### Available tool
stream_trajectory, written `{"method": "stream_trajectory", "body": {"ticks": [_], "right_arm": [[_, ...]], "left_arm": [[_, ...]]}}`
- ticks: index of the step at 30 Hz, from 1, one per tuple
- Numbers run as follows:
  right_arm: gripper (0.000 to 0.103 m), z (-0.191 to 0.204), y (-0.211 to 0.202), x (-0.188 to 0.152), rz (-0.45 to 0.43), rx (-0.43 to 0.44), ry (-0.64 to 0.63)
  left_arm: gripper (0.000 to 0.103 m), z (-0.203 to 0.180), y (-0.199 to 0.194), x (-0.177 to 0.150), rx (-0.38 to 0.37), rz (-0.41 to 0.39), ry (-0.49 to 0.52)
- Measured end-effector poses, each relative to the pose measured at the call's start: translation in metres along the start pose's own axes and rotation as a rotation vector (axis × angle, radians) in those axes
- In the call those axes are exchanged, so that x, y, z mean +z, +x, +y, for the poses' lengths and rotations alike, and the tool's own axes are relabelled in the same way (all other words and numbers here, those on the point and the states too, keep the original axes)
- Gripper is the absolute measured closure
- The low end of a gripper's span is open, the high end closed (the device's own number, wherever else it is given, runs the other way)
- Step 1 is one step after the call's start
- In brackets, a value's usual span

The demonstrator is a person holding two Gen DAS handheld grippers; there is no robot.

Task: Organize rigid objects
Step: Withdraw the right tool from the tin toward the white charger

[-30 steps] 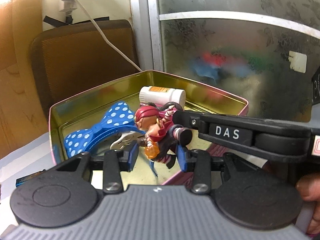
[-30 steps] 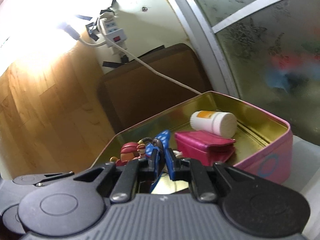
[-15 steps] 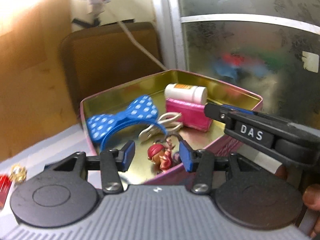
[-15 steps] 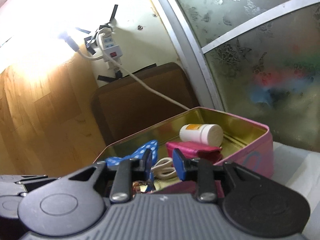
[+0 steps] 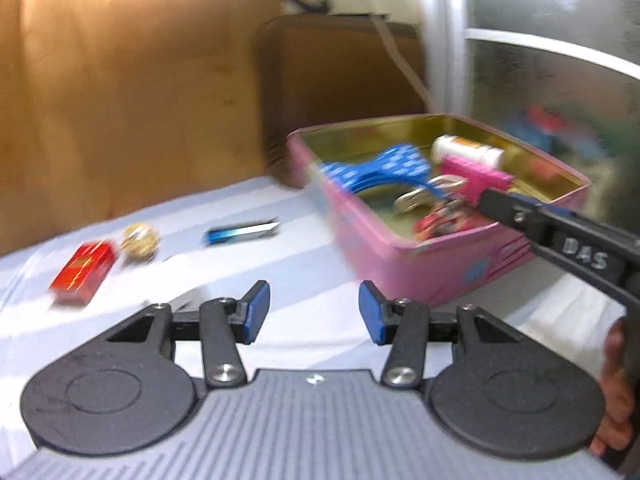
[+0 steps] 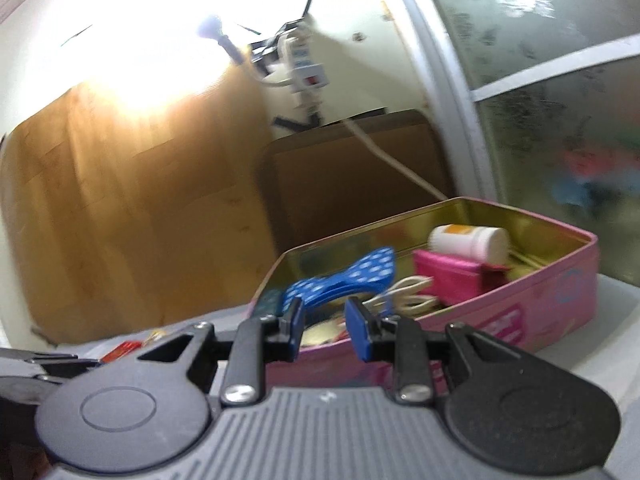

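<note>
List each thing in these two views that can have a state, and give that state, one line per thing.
left gripper: open, empty
right gripper: open, empty
pink tin: lidless, part filled
white bottle: on its side, in tin
red box: flat on table
blue stick: flat on table

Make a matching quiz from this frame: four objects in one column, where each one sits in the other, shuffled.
Things:
1. white bottle
2. red box
3. blue polka-dot bow
4. blue-and-silver stick

Places:
A. on the white cloth, nearest the pink tin
B. in the tin, at its far side above the pink case
C. on the cloth, farthest left, beside the gold ball
D. in the tin, toward its left end

Pairs: 1-B, 2-C, 3-D, 4-A
</note>
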State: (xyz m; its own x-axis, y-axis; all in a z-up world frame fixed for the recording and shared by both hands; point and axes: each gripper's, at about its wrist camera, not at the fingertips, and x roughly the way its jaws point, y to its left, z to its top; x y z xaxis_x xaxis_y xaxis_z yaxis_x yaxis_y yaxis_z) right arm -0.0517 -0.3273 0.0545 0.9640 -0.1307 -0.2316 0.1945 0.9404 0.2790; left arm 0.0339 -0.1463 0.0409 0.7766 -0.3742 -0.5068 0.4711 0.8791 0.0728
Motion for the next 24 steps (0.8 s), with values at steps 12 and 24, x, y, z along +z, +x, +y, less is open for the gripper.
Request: {"method": "stream_trajectory", "body": {"ticks": [12, 24], "right_arm": [[0.077, 0.066, 0.015, -0.031, 0.163, 0.144, -0.133], [0.072, 0.092, 0.032, -0.053, 0.294, 0.158, -0.231]], "left_arm": [[0.050, 0.062, 0.003, -0.039, 0.169, 0.088, -0.097], [0.042, 0.092, 0.004, -0.058, 0.263, 0.080, -0.124]]}}
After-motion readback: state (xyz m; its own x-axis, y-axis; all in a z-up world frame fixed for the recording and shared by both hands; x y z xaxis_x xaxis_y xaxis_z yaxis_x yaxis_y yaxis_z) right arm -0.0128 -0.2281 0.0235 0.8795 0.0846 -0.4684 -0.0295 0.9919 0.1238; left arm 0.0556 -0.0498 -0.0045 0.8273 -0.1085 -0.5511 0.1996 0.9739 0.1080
